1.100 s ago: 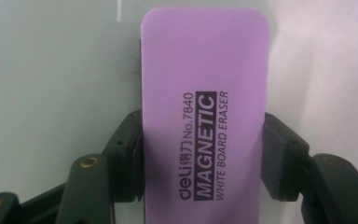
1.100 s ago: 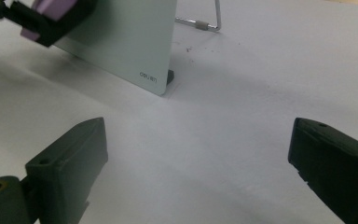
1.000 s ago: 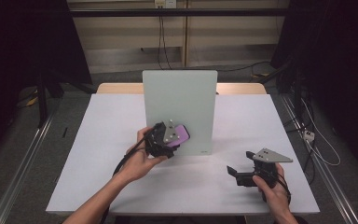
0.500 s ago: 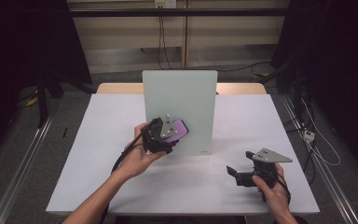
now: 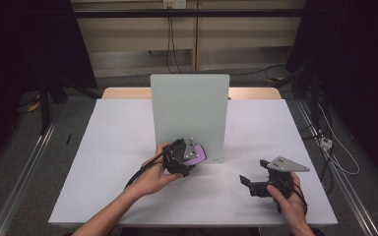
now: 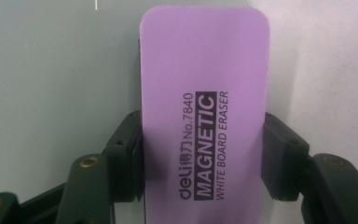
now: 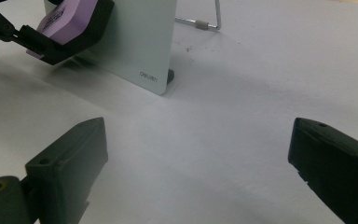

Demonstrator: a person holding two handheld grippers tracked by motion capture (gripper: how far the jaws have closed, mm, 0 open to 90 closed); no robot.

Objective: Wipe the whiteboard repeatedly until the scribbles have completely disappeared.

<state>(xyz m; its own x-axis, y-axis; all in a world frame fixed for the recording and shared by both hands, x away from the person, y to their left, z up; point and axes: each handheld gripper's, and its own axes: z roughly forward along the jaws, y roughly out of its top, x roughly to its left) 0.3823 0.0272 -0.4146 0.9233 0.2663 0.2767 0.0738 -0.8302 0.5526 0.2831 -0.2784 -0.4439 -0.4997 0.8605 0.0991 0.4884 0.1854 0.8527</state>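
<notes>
Jaws of the left gripper (image 6: 203, 154) are clamped on the long sides of one purple whiteboard eraser (image 6: 204, 107), a black pad pressing on each edge just below its printed label. In the high view that left gripper (image 5: 191, 156) sits low against the near face of the single pale green board (image 5: 189, 105), which stands upright near the middle of the white table (image 5: 103, 147). The eraser (image 5: 197, 155) lies against the lower part of the board, close to its bottom edge and a little right of centre. The left hand (image 5: 160, 169) wraps the gripper body from the near side, forearm running in from the near edge and angling toward the far right, a black cable trailing beside the wrist.

Wide apart and holding nothing, the right gripper's (image 7: 200, 154) jaws point across bare tabletop toward the board's near right corner. In the high view the right gripper (image 5: 253, 182) rests low at the near right of the table, well apart from the board, with the right hand (image 5: 288, 196) gripping it from behind.
</notes>
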